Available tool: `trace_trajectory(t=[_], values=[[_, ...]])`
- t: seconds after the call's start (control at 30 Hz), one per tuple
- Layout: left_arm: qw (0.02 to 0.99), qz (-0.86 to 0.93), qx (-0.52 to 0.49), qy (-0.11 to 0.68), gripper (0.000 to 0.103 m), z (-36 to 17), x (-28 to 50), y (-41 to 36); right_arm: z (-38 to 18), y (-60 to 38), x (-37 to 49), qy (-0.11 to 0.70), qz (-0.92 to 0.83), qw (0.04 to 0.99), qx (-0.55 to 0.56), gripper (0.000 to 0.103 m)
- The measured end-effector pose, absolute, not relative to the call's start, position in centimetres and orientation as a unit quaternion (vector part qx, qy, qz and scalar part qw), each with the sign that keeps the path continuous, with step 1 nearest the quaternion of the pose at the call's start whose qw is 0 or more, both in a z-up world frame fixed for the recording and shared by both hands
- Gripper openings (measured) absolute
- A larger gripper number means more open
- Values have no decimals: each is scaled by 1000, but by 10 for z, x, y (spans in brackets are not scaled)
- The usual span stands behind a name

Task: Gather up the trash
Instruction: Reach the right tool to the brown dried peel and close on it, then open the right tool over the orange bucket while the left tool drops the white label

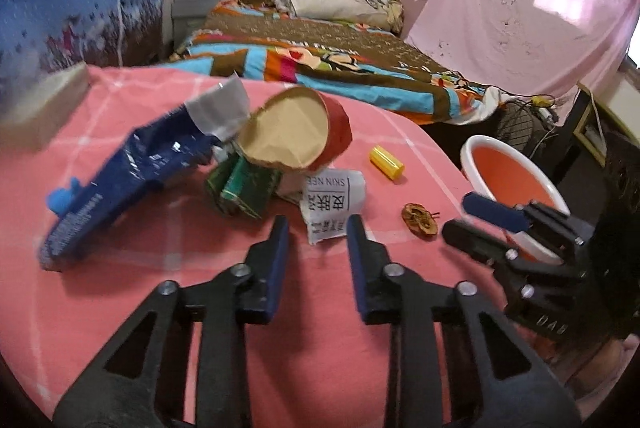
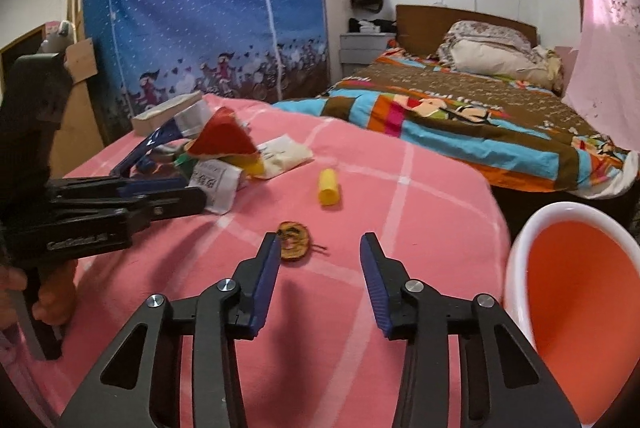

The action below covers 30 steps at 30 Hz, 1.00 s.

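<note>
We are finding the left hand-held gripper hovering over the pink checked tablecloth of the table, its jaws partly spread with nothing pinched, the white printed sachet lying just beyond the tips. The right hand-held gripper is likewise standing partly spread and empty, with the dried brown peel scrap lying just past its left finger. The remaining trash is sitting further back: a torn blue foil packet, a crumpled green carton, a squashed red paper cup leaning on that heap, and a yellow cylindrical cap lying alone. The orange basin with the white rim is standing at the right edge of the table, seemingly the collecting vessel, and it is holding nothing yet. We are judging several risks. The sachet is lying flat, so the pads may be pinching the cloth with it and dragging the heap. The peel scrap is thin and brittle-looking; a hard squeeze may be crumbling it. The yellow cap is likely to roll if nudged, possibly off the table. The two grippers are working close together near the basin, so a collision or a knock tipping the basin is a real concern.
</note>
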<state>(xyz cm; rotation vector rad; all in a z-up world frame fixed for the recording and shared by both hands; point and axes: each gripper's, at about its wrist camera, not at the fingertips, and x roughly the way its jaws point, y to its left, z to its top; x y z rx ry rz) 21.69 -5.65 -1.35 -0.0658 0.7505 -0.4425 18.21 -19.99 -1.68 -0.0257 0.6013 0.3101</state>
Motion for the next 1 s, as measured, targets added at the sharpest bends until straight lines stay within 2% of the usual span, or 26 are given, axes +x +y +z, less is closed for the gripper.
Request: trace_trajectory(t=[0.1, 0.3, 0.37, 0.43, 1.0], values=[[903, -225, -43, 363, 13, -13, 216, -55, -21, -197, 187, 310, 163, 937, -7, 37], [905, -232, -43, 353, 5, -11, 211, -54, -24, -193, 201, 332, 174, 927, 6, 36], [905, -233, -47, 352, 4, -11, 211, -52, -25, -190, 204, 338, 173, 925, 2, 33], [906, -232, -47, 350, 4, -11, 211, -52, -25, -188, 204, 339, 177, 924, -2, 26], [912, -289, 32, 290, 4, -4, 166, -88, -14, -224, 171, 281, 140, 949, 7, 25]])
